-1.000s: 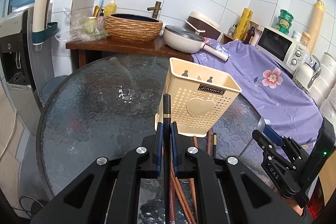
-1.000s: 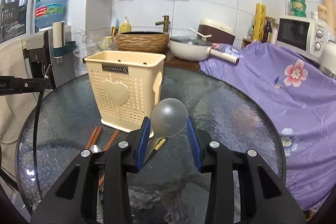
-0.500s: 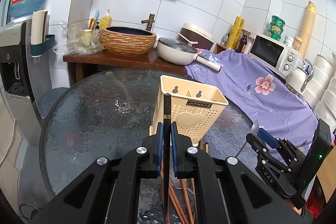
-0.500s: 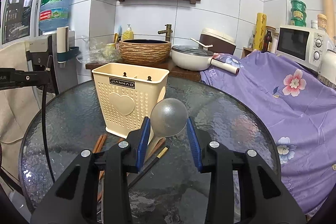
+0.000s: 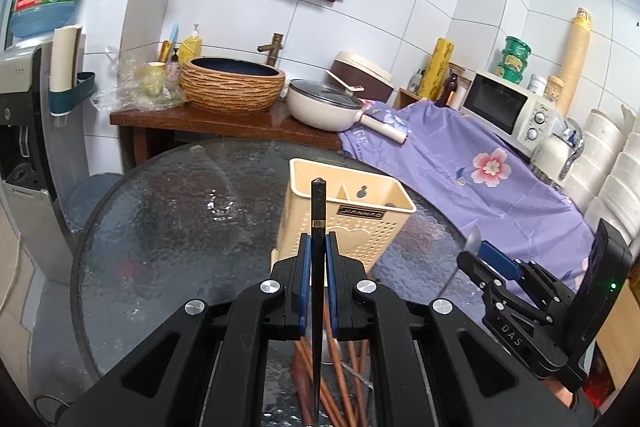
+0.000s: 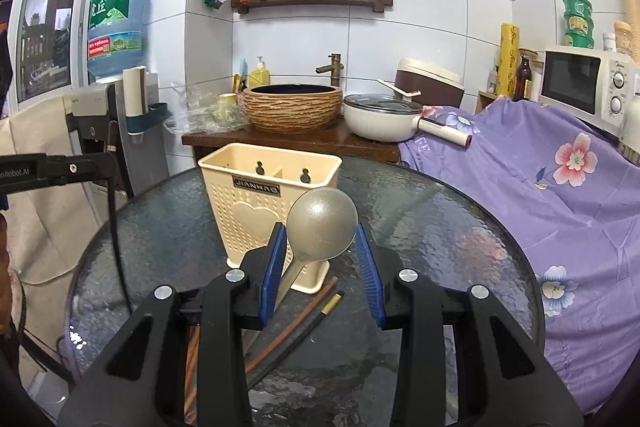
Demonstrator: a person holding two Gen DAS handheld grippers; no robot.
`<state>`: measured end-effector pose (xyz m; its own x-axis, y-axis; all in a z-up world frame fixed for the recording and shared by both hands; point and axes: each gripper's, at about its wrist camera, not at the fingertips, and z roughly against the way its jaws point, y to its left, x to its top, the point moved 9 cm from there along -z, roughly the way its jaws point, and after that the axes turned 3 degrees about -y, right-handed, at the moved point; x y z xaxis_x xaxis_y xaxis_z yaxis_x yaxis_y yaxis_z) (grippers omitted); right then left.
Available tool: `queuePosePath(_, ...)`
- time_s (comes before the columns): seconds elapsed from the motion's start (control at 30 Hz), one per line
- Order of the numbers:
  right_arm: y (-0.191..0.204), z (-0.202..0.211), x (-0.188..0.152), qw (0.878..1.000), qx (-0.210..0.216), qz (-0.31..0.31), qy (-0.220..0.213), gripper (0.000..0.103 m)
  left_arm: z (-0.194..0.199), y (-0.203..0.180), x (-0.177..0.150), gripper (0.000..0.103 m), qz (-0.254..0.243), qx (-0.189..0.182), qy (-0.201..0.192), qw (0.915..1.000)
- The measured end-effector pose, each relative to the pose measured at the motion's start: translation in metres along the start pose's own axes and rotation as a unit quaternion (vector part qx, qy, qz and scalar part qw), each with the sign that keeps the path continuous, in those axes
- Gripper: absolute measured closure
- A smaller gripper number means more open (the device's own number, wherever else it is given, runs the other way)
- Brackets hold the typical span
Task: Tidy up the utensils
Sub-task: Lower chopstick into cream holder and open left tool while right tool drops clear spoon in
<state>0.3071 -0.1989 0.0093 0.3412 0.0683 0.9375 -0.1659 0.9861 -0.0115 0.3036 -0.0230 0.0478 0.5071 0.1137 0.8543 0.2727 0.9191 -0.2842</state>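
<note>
A cream perforated utensil holder [image 5: 352, 215] [image 6: 264, 203] with two compartments stands upright on the round glass table [image 5: 168, 227]. My left gripper [image 5: 316, 267] is shut on a black chopstick [image 5: 318, 219] that points up in front of the holder. My right gripper [image 6: 322, 263] is shut on a metal spoon [image 6: 322, 223], bowl upward, just right of the holder. The right gripper also shows in the left wrist view [image 5: 486, 261]. Several brown chopsticks [image 5: 340, 379] [image 6: 288, 331] lie on the glass below the grippers.
A wooden counter [image 6: 288, 141] with a woven basin [image 6: 294, 107] and a white pan [image 6: 384, 121] stands behind the table. A purple flowered cloth [image 6: 560, 187] covers the right side. A water dispenser [image 5: 24, 131] stands at the left.
Both grippers have risen and drawn back from the holder, each with its utensil still held. The holder now sits lower and farther off in both views.
</note>
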Motion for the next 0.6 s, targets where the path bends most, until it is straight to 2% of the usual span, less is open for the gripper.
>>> queuePosePath(0.13,0.002,0.002,0.015,1.0,0.01,-0.001,-0.005,0.067,0.005,-0.006,0.009,0.096,-0.01,-0.004,-0.008,0.9999)
queuePosePath(0.3,0.004,0.003,0.043,1.0,0.009,0.012,-0.018,0.067,0.02,-0.02,0.038,0.096,-0.018,-0.029,-0.026,0.9991)
queuePosePath(0.6,-0.012,-0.005,0.123,0.997,-0.028,0.025,-0.061,0.067,0.053,-0.04,0.134,0.096,-0.025,-0.026,-0.124,0.9916)
